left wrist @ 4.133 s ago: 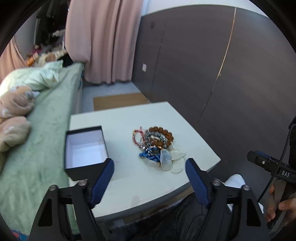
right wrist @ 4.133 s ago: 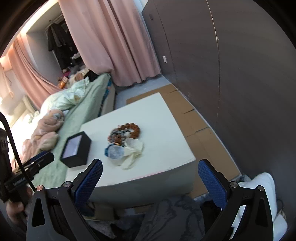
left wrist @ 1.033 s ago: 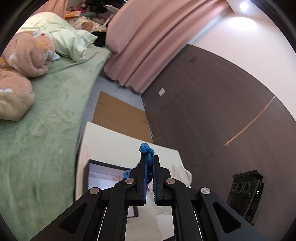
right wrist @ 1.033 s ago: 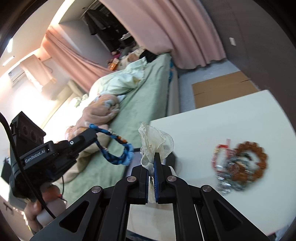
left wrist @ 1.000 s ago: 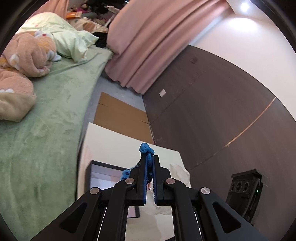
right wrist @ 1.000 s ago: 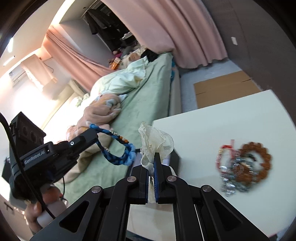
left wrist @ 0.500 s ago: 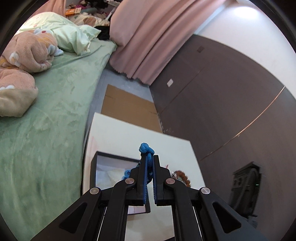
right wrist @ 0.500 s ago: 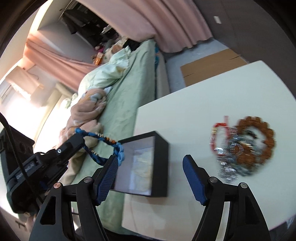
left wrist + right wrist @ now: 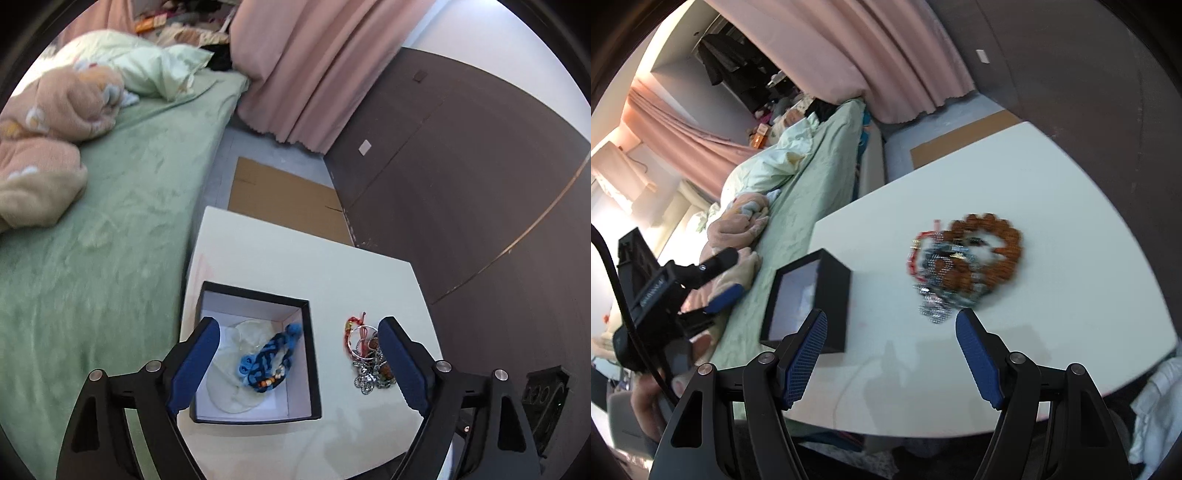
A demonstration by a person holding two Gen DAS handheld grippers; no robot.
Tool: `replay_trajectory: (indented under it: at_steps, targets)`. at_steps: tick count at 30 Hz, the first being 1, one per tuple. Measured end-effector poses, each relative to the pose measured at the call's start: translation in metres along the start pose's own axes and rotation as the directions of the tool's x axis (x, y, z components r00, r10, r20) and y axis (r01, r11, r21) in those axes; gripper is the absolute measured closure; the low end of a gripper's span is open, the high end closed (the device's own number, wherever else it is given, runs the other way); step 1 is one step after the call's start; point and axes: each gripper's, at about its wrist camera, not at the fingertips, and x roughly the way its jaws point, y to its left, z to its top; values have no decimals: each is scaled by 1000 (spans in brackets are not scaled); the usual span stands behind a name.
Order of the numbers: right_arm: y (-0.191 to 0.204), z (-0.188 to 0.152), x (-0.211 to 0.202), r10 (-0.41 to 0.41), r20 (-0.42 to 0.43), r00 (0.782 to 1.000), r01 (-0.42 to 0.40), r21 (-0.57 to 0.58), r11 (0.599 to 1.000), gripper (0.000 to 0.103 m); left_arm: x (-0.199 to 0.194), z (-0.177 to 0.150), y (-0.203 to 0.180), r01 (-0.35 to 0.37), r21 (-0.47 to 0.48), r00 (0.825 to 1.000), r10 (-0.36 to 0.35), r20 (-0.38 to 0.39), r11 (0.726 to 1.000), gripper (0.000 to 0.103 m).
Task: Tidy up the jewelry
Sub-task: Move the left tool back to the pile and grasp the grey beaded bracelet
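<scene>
A black box [image 9: 312, 354] with a white inside stands on the white table [image 9: 280, 266]. In it lie a blue braided bracelet [image 9: 271, 356] and pale translucent pieces [image 9: 225, 387]. My left gripper [image 9: 295, 354] is open and empty above the box. A pile of jewelry [image 9: 364, 360] with a red cord, silver chains and brown beads lies right of the box. In the right wrist view my right gripper [image 9: 892, 347] is open and empty, low over the table between the box [image 9: 833, 288] and the pile [image 9: 964, 258]. The left gripper [image 9: 716, 280] shows at the left there.
A green bed [image 9: 92, 229] with pink and pale bedding runs along the table's left side. A dark wardrobe wall [image 9: 461, 177] stands at the right. Flat cardboard [image 9: 280, 199] lies on the floor beyond the table. Pink curtains [image 9: 314, 66] hang at the back.
My left gripper has opened and the blue bracelet now lies in the box. My right gripper, open since half a second ago, has swung right toward the jewelry pile.
</scene>
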Motion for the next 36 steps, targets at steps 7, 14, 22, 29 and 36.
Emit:
replay_trajectory:
  at_steps: [7,14,22,29,36]
  targets:
    - [-30,-2,-31,-111,60,992,110,25,994,30,6,-9,-29,29,68,1000,-29,0,997,15]
    - [-52,-7,-54,-98,93,991,93,60,994,9,9,-20,-62,56,137,998,-51,-40,989,15]
    - [-77,-9,-73,-101,107,989,89,109,990,9,15,-34,-104,99,206,993,-82,-89,974,15]
    - [-103,-9,-88,-138,137,981,116,161,980,9,27,-42,-121,132,225,986,-104,-130,965,15]
    - [-122,-6,-89,-176,149,973,147,187,971,9,64,-44,-115,148,187,973,-109,-205,971,39]
